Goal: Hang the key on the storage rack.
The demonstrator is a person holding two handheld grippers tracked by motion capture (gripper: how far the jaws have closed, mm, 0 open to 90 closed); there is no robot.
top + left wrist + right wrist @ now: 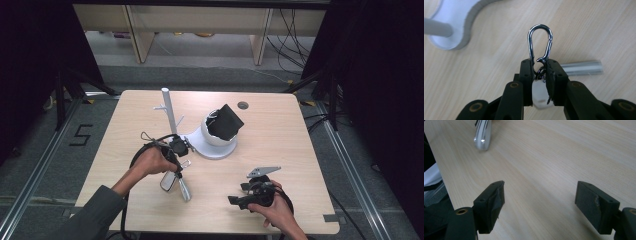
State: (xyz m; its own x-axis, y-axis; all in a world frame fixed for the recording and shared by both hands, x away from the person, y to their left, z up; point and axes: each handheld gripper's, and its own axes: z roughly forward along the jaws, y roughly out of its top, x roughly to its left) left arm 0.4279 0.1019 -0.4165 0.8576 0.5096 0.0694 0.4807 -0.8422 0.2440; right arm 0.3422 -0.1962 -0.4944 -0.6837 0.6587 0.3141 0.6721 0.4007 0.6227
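My left gripper [540,68] is shut on the lower end of a silver carabiner [540,42], whose loop sticks out past the jaw tips. A small ring and a pale metal piece [540,96] sit between the jaws behind it. In the high view the left gripper [179,166] hovers over the table just left of the white stand's base [202,150], with silver keychain pieces [170,182] below the hand. My right gripper [239,194] rests low near the table's front right, jaws open. In its own view the right gripper [540,200] has nothing between its pads.
The white stand has an upright pole with pegs [167,107] and a bowl holding a black cloth [225,122]. A silver bar [581,68] lies on the wood beside the left jaws. A rounded silver piece [482,135] lies ahead of the right gripper. A grommet hole [243,105] is at the back.
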